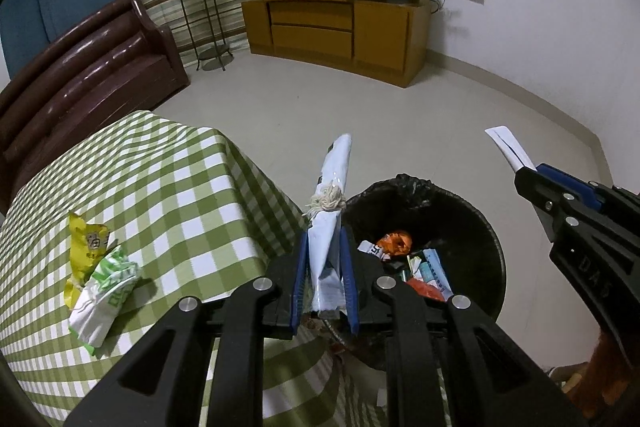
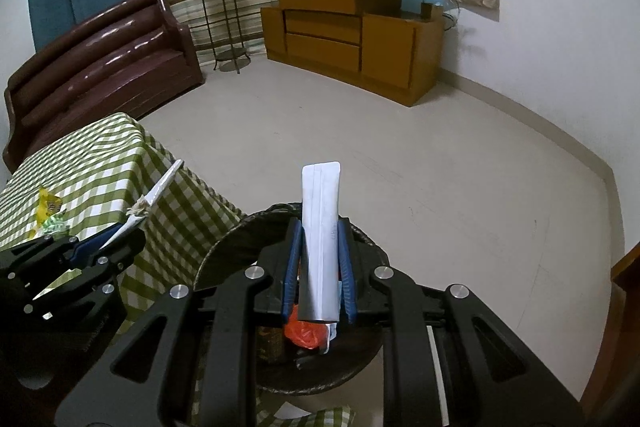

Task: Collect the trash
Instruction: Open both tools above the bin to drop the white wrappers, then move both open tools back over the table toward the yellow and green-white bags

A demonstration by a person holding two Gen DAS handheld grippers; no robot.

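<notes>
Both tongs (image 1: pixel 324 267) (image 2: pixel 319 259) clamp white wrappers (image 1: pixel 332 211) (image 2: pixel 320 227) above the wrapper-filled black bin (image 1: pixel 472 227).

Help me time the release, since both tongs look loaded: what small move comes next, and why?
Probably open the right tongs first. They grip a flat white wrapper that seems to hang above the black bin, where trash already lies. The left tongs hold a white packet nearer the bin's rim, so nudge those inward before releasing.
</notes>
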